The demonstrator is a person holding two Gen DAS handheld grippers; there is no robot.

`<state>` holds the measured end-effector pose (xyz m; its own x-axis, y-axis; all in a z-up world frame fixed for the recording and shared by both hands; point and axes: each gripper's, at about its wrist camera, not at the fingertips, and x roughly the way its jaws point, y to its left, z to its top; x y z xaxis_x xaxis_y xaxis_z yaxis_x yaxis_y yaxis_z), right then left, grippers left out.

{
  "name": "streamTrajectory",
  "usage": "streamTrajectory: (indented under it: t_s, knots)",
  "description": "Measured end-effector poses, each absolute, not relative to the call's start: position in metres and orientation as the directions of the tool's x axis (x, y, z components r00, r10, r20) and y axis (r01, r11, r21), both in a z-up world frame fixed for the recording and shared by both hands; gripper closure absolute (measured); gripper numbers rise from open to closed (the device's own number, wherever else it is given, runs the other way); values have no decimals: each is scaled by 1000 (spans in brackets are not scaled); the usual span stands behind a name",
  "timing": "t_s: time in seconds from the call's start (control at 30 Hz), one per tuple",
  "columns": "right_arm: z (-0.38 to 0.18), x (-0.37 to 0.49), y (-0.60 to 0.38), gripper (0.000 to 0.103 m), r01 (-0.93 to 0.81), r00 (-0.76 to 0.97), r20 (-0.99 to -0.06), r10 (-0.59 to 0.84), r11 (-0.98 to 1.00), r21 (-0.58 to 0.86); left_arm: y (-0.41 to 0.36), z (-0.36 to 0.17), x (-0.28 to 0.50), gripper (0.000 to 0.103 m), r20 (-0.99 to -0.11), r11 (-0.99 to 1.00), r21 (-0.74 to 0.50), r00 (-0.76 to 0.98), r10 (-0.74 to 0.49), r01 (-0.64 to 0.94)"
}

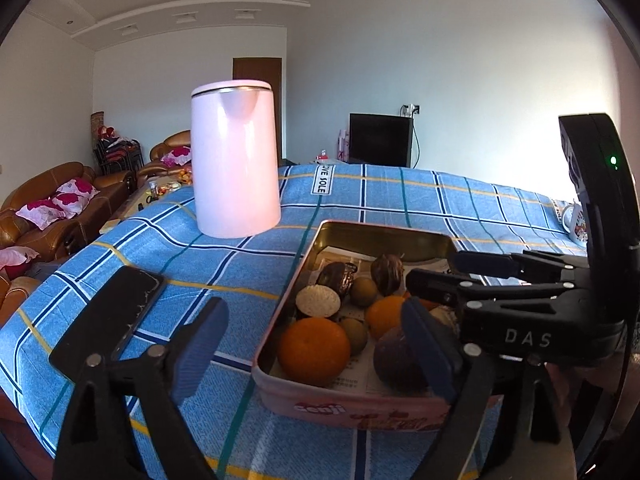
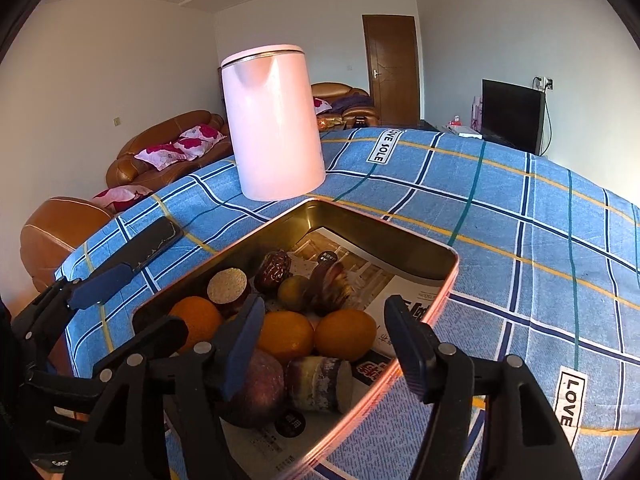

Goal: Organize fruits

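— Are the tongs gripping anything?
— No. The left tongs [image 1: 316, 356] gape wide and the right tongs [image 2: 332, 350] stand half open, both empty, over the rectangular pink metal tin [image 2: 436, 300] of oranges [image 2: 286, 336] on the blue-checked tabletop [image 2: 540, 240]; its long axis runs toward the white kettle [image 2: 274, 128].

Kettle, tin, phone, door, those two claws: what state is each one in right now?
Kettle: upright, lid closed.
Tin: open, no lid, lined with paper, holding fruit.
Phone: lying flat, screen dark.
Door: closed.
TV: screen dark.
Left gripper: open, holding nothing, straddling the tin's near left corner.
Right gripper: open, holding nothing, above the fruit.
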<state>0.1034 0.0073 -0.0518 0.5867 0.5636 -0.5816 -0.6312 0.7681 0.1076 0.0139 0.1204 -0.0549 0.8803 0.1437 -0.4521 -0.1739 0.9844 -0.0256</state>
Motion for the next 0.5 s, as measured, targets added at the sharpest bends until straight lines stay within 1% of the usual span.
streamTrajectory:
  t_s: [0.13,0.2,0.3,0.5]
  knots:
    - [-43,95,-7,36,-619,605,-557,569,776,120,116,-47,8,8,-426,987,-30,895,132,-160]
    - [-38,92,-16,31,-607,620,-542,568,784,127,115,-43,5,7,-415,988,-32,901,127,-154]
    - [-32,88,-29,30,-590,639,-523,565,796,140,113,-38,1,4,-394,988,-31,910,128,-152]
    - [-23,78,-55,27,-562,676,-487,552,815,144,110,-37,0,4,-388,989,-36,914,119,-144]
